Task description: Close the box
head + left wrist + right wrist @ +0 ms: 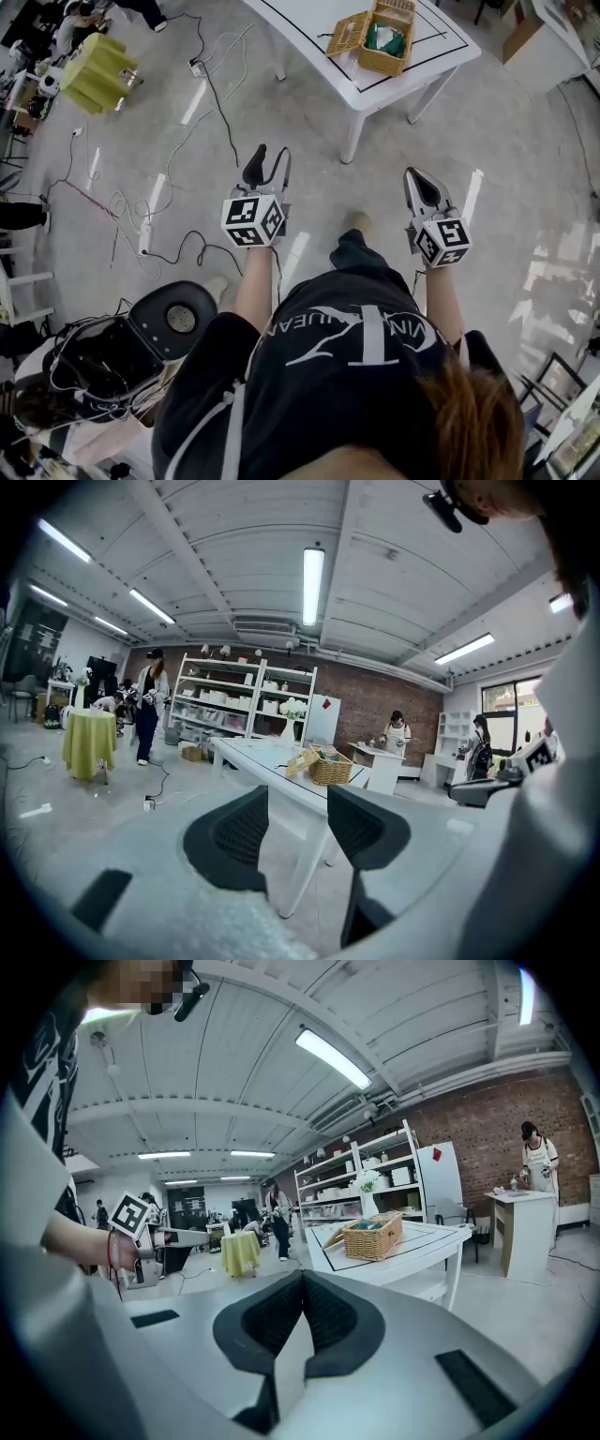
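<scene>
Up at one o'clock on the white worktop (309,42) sits the one wicker box (386,42), with a lid flap (347,33) standing open toward nine o'clock and something green inside. We stand well apart from it, so we judge that none of the closing is done: the approach, the reach and the lid swing are all left. We hold two tools. The left tool (270,161) has its jaws wide and empty, and the right tool (422,183) has them pressed together on nothing.
</scene>
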Action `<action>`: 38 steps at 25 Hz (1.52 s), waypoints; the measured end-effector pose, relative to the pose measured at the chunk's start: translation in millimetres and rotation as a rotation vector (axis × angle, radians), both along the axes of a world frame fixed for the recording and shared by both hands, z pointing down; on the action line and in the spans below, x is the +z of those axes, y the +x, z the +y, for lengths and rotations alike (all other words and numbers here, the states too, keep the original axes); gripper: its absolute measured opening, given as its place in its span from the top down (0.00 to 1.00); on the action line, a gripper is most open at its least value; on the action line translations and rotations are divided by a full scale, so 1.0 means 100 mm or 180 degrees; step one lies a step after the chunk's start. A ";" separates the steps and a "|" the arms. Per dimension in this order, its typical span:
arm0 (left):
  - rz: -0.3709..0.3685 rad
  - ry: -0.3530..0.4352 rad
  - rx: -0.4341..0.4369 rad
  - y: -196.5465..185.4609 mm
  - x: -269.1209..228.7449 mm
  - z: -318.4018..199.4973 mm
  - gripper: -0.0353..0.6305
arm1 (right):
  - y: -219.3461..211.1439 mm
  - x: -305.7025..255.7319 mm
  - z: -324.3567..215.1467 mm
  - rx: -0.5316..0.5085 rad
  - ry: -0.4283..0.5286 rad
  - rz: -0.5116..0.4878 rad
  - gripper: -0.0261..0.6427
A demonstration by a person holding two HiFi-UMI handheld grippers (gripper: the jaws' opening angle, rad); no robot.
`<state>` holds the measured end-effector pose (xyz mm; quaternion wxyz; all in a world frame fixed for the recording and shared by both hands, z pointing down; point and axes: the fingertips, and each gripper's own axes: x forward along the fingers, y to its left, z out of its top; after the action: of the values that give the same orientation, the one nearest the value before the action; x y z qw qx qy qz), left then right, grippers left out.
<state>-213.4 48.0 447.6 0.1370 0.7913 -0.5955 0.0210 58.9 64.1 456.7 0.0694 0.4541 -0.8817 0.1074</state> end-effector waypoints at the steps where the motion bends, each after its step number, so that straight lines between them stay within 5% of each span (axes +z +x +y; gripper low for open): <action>1: -0.0001 -0.0010 0.0012 0.05 0.00 -0.10 0.66 | 0.03 0.00 -0.10 0.0000 -0.0008 0.0002 0.97; 19: 0.0134 -0.0117 -0.0082 0.55 0.04 -1.49 0.66 | 0.47 0.08 -1.48 -0.0085 -0.0077 0.0021 0.97; 26: -0.0086 -0.0130 -0.0021 0.67 -0.01 -1.62 0.66 | 0.44 0.08 -1.57 -0.0169 -0.0058 0.0098 0.97; 33: 0.0619 -0.0223 0.0077 0.91 0.02 -1.74 0.67 | 0.51 0.14 -1.62 -0.0174 -0.0097 0.0159 0.97; 38: 0.0912 -0.0377 0.0161 1.04 0.12 -1.89 0.67 | 0.54 0.23 -1.71 -0.0167 -0.0170 0.0228 0.97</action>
<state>-109.5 -141.2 459.2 0.2664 0.7915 -0.5474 -0.0536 112.6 -106.4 479.7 0.1158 0.4323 -0.8871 0.1128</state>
